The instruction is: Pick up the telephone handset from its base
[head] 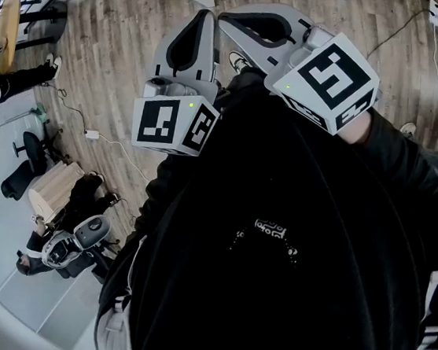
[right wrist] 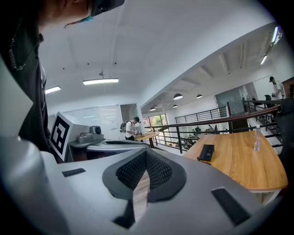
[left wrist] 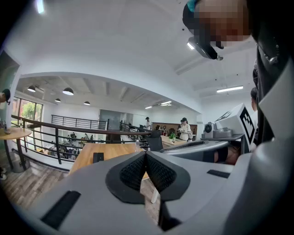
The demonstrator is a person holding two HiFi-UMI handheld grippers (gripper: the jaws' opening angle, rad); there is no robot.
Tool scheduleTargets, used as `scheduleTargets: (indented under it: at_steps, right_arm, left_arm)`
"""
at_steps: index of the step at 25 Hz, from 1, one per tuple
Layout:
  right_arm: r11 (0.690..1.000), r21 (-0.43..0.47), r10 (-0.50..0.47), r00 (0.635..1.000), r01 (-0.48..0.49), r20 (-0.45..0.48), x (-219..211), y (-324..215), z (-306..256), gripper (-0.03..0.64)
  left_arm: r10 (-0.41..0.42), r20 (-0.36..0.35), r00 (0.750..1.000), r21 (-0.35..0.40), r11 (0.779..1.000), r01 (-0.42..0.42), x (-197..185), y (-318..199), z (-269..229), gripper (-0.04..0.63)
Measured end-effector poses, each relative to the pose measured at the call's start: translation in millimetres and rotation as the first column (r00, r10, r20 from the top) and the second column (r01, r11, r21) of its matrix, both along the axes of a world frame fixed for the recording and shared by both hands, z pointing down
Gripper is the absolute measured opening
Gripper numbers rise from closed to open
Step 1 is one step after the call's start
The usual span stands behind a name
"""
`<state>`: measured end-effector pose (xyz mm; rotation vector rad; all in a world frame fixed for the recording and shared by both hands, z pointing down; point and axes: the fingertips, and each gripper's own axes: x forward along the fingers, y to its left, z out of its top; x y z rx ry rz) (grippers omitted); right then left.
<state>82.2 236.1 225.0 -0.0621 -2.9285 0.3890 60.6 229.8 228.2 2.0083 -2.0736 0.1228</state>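
Observation:
Both grippers are held up in front of the person's dark jumper (head: 290, 242), side by side and pointing almost level. My left gripper (left wrist: 146, 154) is shut, its ribbed pads pressed together with nothing between them; from the head view it (head: 205, 19) shows at centre left. My right gripper (right wrist: 146, 153) is shut and empty too, and it (head: 226, 19) sits just right of the left one. A small flat black object (right wrist: 206, 152) lies on a wooden table (right wrist: 239, 160) some way ahead; the same object (left wrist: 98, 157) shows in the left gripper view. I cannot tell whether it is the telephone.
A dark metal railing (left wrist: 55, 137) runs behind the wooden table (left wrist: 110, 153). A clear bottle (right wrist: 256, 139) stands on the table. People stand at desks far off (left wrist: 184, 128). Below are wood flooring, white cables (head: 437, 46), a round table (head: 7, 29) and a black chair (head: 26, 162).

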Motion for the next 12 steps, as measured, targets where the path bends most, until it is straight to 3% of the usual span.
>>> scheduleTargets:
  at_steps: [12]
  right_arm:
    - [1.0, -0.024, -0.004, 1.0, 0.004, 0.017, -5.2, 2.5, 0.1, 0.015]
  left_arm:
    - [-0.014, 0.015, 1.0, 0.004, 1.0, 0.014, -1.9, 3.1, -1.9, 0.006]
